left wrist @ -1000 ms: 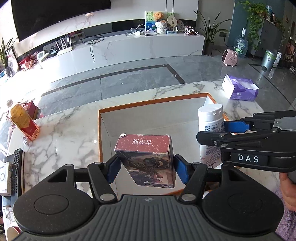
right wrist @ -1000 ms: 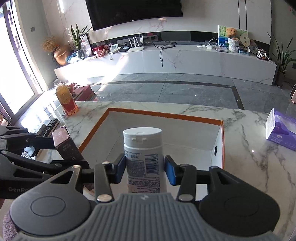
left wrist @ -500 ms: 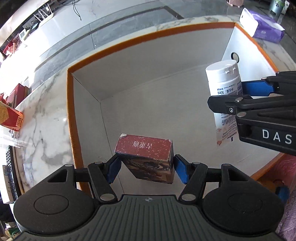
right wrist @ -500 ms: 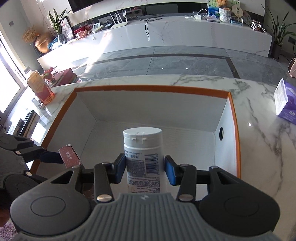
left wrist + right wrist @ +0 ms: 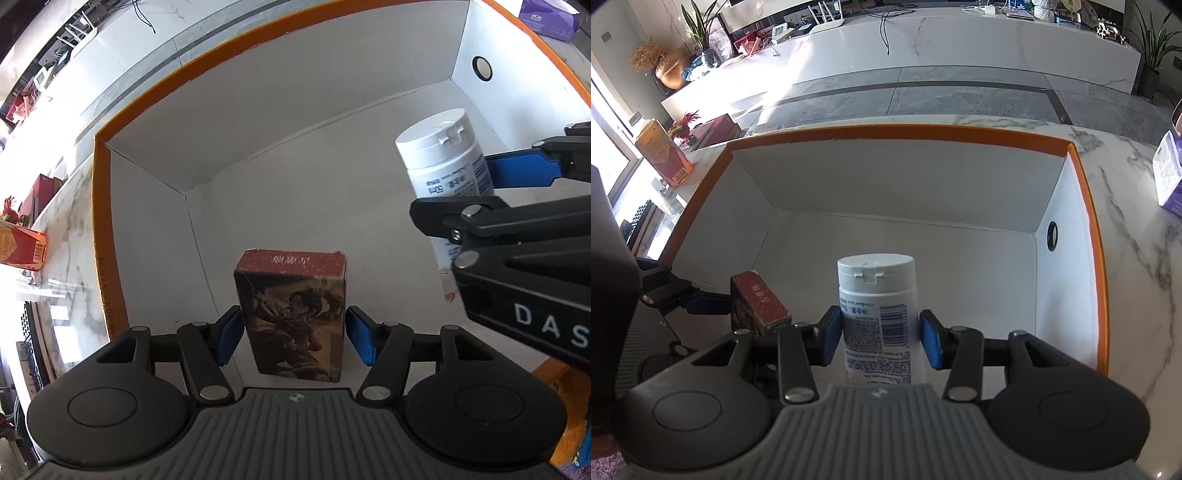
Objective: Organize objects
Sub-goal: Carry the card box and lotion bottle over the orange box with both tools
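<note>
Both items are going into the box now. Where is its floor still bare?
The box floor is bare along the far wall and toward the wall with the hole. It is crowded at the near side, where the carton and bottle sit between tongs.

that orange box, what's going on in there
A person is working two handheld grippers over the orange-rimmed box, both reaching down into it. The left gripper has a red picture carton between its blue pads, standing upright near the box floor. The right gripper is clamped on a white pill bottle, also upright, beside the carton. Apart from those two things, the visible part of the white interior is bare. A purple tissue box sits outside on the marble tabletop.
</note>
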Tool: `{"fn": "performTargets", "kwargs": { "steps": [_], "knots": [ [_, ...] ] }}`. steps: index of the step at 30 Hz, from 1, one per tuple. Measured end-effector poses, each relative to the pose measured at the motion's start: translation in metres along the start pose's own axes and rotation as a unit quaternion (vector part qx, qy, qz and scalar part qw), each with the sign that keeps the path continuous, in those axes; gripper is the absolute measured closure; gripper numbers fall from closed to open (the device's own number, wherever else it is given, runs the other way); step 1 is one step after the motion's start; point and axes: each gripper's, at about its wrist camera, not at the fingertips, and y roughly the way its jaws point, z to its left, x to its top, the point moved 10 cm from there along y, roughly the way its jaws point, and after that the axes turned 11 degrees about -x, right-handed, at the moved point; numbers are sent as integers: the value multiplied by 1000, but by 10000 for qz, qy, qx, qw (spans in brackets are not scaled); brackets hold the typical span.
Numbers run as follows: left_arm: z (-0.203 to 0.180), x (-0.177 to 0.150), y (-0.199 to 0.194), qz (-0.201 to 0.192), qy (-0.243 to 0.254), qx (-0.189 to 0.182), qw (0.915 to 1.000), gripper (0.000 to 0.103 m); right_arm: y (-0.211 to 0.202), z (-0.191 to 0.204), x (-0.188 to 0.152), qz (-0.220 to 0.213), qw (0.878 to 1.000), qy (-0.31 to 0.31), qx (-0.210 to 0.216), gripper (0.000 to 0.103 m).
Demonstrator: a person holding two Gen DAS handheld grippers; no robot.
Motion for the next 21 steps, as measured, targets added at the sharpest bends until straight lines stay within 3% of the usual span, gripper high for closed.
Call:
{"fn": "performTargets", "kwargs": {
  "steps": [4, 6, 10, 21],
  "knots": [
    [6, -11, 5, -36, -254, -276, 9993, 37, 5, -2, -3, 88, 9999, -33, -67, 55],
    [9, -17, 1, -90, -211, -218, 9995, 32, 7, -2, -4, 126, 9999, -37, -79, 55],
    [9, -31, -10, -252, -76, -310, 9992, 32, 9, 4, -5, 178, 9998, -82, -94, 55],
    [39, -57, -91, -1467, -208, -574, 9873, 31, 15, 19, 1, 374, 9979, -429, -323, 55]
  ]
}}
